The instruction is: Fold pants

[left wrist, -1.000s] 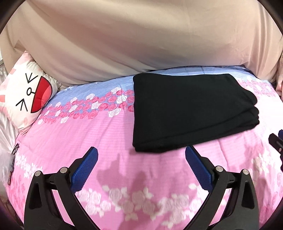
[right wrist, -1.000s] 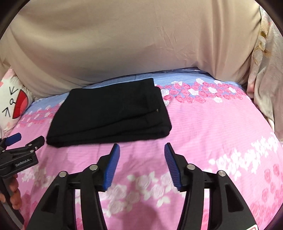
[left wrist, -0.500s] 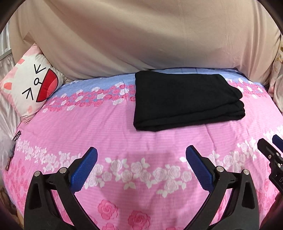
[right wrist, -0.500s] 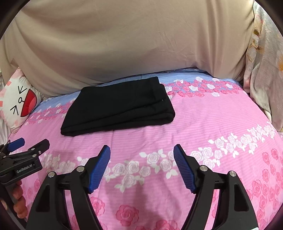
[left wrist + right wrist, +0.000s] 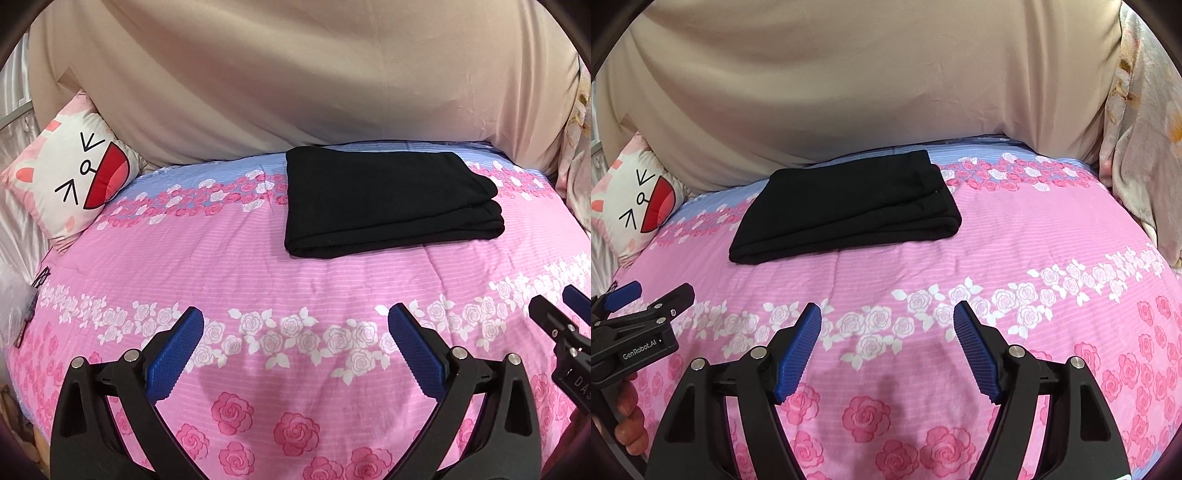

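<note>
Left wrist view showed the black pants [image 5: 388, 201] lying folded into a flat, layered rectangle on the far part of the bed [image 5: 258, 266], with the stacked fold edges at the rectangle's right end; the right wrist view showed the same pants [image 5: 846, 208] left of centre, near edge running obliquely. The pants rested on a pink quilt [image 5: 236, 251] printed with bands of white and red roses, its far strip pale blue. No gripper touched the garment. The left gripper [image 5: 295, 354] hovered over the near part of the quilt, well apart from the pants, its two blue-padded fingers [image 5: 173, 354] spread wide with nothing between them. The right gripper [image 5: 886, 350] hovered likewise over the near rose band, fingers spread and empty. In the right wrist view the left gripper [image 5: 650, 295] appeared at the left edge, held by a hand [image 5: 629, 424] of which only some fingers were visible; in the left wrist view the tips of the right gripper [image 5: 561, 310] entered at the right edge. A white cushion [image 5: 70, 181] with a cartoon face leaned at the bed's far left corner. A beige draped cloth [image 5: 295, 81] filled the background behind the bed, and a pale floral fabric [image 5: 1141, 129] hung at the right side
</note>
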Tool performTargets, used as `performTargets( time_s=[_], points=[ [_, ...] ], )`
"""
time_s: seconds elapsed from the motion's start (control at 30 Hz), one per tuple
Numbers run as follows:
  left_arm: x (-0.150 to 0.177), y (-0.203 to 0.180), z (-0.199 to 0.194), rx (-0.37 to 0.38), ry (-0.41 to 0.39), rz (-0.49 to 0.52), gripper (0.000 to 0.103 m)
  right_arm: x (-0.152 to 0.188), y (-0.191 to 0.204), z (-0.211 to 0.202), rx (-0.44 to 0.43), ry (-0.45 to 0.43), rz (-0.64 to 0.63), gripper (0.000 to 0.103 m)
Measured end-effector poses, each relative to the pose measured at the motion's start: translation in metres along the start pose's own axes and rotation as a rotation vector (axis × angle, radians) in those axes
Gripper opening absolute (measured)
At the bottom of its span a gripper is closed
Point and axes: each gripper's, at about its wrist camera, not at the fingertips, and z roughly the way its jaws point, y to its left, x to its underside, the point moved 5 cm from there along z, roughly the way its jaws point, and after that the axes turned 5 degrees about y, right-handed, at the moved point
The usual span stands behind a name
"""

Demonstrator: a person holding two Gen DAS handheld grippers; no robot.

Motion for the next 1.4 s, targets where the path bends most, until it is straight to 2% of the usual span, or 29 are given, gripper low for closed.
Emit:
performTargets(
  time_s=[0.67, 0.87, 1.4],
  points=[
    [0.015, -0.002, -0.013, 0.005, -0.006, 0.005, 0.098, 0.009, 0.006, -0.008, 0.006, -0.003, 0.005, 0.072],
    [0.019, -0.003, -0.013, 0.063, 0.007, -0.018, 0.098, 0.010, 0.008, -0.009, 0.007, -0.002, 0.008, 0.072],
    [0.023, -0.012, -0.014, 0.050, 0.010, 0.037, 0.098, 0.011, 0.009, -0.007, 0.003, 0.006, -0.007, 0.072]
  ],
)
